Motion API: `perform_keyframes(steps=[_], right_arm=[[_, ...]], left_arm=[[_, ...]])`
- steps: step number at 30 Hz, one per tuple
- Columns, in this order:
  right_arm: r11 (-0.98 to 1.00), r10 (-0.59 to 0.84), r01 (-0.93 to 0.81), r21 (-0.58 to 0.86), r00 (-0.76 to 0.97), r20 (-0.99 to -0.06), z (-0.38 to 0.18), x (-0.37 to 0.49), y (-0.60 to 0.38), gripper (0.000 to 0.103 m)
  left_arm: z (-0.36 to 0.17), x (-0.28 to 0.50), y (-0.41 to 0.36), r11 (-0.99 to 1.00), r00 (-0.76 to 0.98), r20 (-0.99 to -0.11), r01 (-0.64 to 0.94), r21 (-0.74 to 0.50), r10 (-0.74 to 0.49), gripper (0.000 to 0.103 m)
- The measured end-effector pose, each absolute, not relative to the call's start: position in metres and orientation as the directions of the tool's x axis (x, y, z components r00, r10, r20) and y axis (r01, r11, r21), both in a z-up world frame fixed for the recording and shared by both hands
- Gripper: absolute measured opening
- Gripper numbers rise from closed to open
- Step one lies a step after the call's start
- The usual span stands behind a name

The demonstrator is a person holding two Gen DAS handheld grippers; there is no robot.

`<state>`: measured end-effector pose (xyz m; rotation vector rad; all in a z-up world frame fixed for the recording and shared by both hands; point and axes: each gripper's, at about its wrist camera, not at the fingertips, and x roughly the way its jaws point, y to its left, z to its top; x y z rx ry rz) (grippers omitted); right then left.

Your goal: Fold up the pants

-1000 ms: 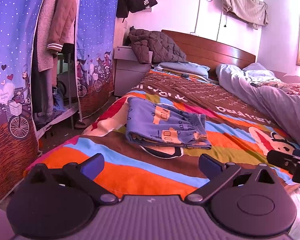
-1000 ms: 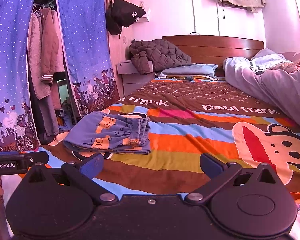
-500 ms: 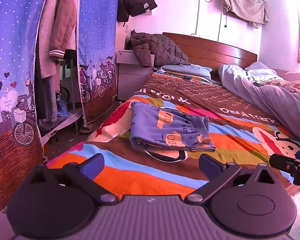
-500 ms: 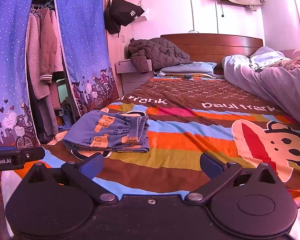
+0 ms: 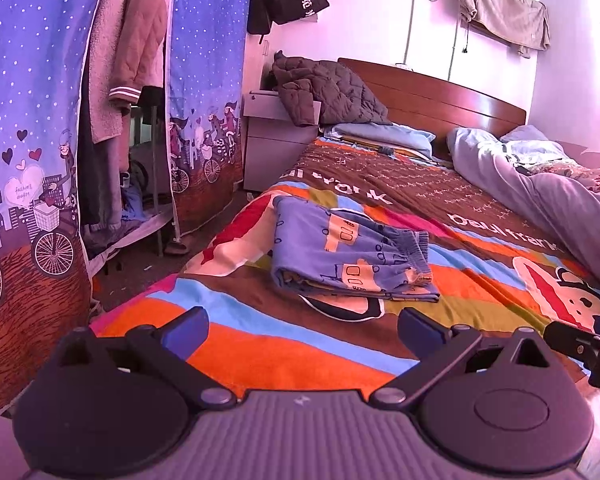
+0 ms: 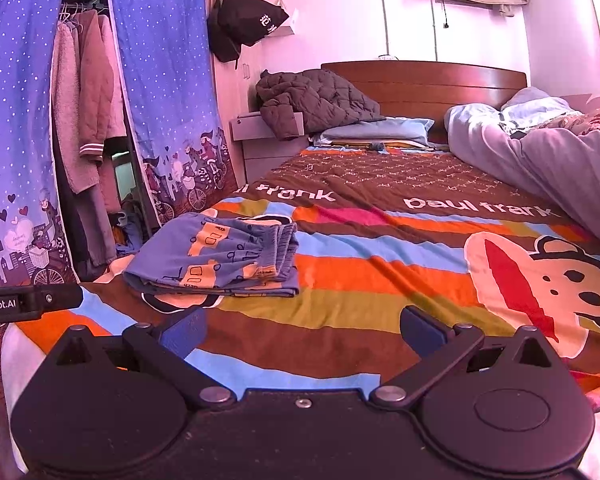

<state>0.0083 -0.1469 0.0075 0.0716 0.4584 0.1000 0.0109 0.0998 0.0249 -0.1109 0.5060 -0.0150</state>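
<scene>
- Pants (image 5: 348,256) — blue, printed with orange vehicle shapes; they lie as a flat folded bundle on the striped bedspread (image 5: 260,344), near the bed's left edge, elastic waistband (image 5: 414,252) turned to the right.
- Left gripper (image 5: 302,326) — spread wide, nothing between the pads, held short of the bundle and apart from it.
- Right gripper (image 6: 303,330) — likewise spread and empty; the bundle sits ahead and to its left, not touched.
- Handling, as a judgement — light, soft, limp cloth; it should sag at once if lifted by a single corner and slide easily on the bedspread. Layers look loosely stacked, though how many there are cannot be counted from here.
- Where to hold — the gathered waistband is the thickest, firmest part; pinch there and at the opposite folded edge (image 5: 278,240), taking all layers together.
- Progress — the fold appears essentially done.
- Surroundings — brown quilted jacket (image 5: 324,92) by the headboard (image 5: 440,92).
</scene>
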Motion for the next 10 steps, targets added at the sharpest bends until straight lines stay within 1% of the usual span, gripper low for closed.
perform_keyframes(steps=[10], right_arm=[[0.991, 0.127, -0.089, 0.103, 0.881, -0.455, 0.0004, 0.0113, -0.1493, 0.102]], left_arm=[[0.0216, 0.0139, 0.0999, 0.995, 0.866, -0.499, -0.045, -0.089, -0.006, 0.103]])
